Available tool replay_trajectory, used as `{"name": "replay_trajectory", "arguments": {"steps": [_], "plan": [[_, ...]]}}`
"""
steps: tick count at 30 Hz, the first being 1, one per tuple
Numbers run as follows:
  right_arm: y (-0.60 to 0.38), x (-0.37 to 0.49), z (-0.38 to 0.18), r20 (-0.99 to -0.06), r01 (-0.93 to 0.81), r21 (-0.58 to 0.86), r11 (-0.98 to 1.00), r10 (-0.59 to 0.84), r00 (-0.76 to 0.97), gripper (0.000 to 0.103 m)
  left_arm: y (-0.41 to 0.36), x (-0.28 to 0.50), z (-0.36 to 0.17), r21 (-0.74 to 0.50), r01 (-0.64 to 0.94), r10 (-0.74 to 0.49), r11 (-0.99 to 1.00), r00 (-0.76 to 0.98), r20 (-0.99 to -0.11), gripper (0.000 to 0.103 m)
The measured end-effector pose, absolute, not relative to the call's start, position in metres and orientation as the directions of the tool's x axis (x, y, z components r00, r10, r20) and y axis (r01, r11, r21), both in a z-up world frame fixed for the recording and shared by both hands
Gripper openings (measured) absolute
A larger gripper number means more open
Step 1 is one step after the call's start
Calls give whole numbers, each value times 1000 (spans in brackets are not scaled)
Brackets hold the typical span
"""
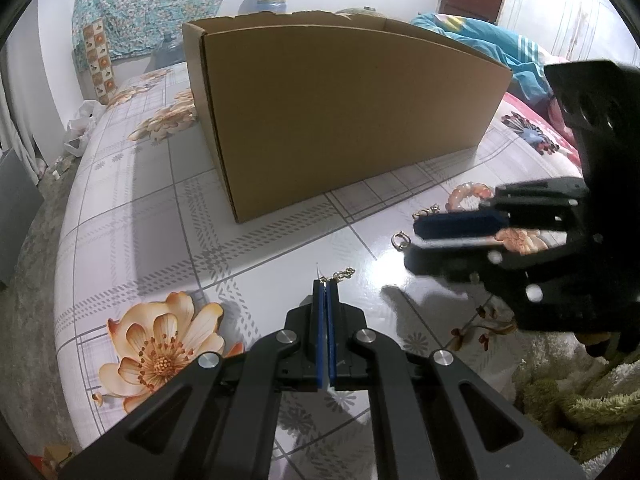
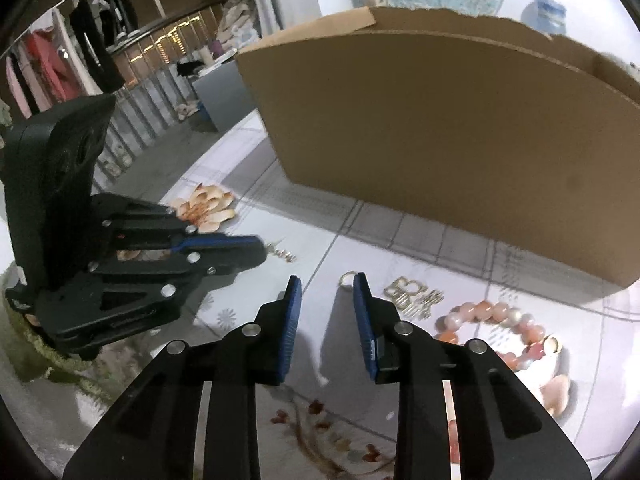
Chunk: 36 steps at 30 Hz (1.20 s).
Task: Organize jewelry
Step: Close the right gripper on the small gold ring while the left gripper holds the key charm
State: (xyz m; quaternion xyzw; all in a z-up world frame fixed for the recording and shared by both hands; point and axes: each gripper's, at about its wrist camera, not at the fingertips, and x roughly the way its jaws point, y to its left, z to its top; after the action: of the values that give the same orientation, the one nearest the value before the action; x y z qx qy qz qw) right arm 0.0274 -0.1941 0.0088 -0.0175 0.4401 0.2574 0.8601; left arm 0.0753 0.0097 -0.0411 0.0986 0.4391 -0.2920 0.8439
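From the left wrist camera, the left gripper (image 1: 326, 280) points down at a glossy floral tablecloth (image 1: 160, 216), its blue pads pressed flat together. A short gold chain (image 1: 340, 274) trails from the very tips to the right across the cloth; it looks pinched between the pads, though the contact point is too small to be sure. A tall open cardboard box (image 1: 340, 112) stands on the cloth beyond the gripper. To the right, the right gripper (image 1: 416, 246) reaches in sideways, with a narrow gap between its fingers. Just off its tips lies a small gold ring (image 1: 401, 239), apart from the chain. Behind that gripper, a pink bead bracelet (image 1: 468, 194) and a small gold piece (image 1: 428, 212) lie near the box's front wall.

From the right wrist camera, the right gripper (image 2: 326, 284) is partly open, with nothing between the blue pads but bare cloth (image 2: 400, 240). The ring (image 2: 346, 279) lies on the cloth at the tip of the right-hand finger, touching it or just beside it. Further right sits a gold ornament (image 2: 414, 298), and beyond it the bracelet (image 2: 500, 316) lies in a loop, its near side hidden by the gripper's frame. The left gripper (image 2: 262, 250) enters from the left with its fingers together, and bits of chain (image 2: 282, 254) lie just past its tips. The box (image 2: 440, 120) fills the upper right, its front wall well behind all the jewelry.
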Motion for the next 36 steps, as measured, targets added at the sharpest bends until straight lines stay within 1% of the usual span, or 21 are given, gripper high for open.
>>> {"name": "replay_trajectory", "arguments": {"steps": [4,11,15,19,21,23,24,26,36], "plan": [[-195,34,7,-768,-455,182,872,415,488,28,10,75,-41,-91,580,-408,809,444,-798,2],[-190,23,10,-774,-495,231,838,466,428,29,11,75,-41,-98,578,-412,810,442,-797,2],[-192,25,12,-771,-478,196,856,436,464,29,11,75,-41,-99,579,-414,809,442,-796,2],[-188,29,10,-779,-478,117,871,379,499,28,11,74,-42,-97,581,-414,808,442,-796,2],[-184,28,7,-783,-490,83,868,361,507,25,10,74,-42,-98,581,-414,808,442,-796,2],[-179,25,7,-780,-500,40,865,340,526,24,11,74,-42,-97,580,-413,809,443,-796,2],[-178,23,7,-779,-502,20,865,328,534,17,11,74,-42,-98,580,-414,809,442,-796,2],[-175,22,6,-776,-505,3,863,321,543,10,12,74,-42,-98,580,-414,809,442,-796,2],[-185,23,12,-770,-487,43,872,340,541,10,11,74,-42,-99,580,-414,809,442,-796,2]]}}
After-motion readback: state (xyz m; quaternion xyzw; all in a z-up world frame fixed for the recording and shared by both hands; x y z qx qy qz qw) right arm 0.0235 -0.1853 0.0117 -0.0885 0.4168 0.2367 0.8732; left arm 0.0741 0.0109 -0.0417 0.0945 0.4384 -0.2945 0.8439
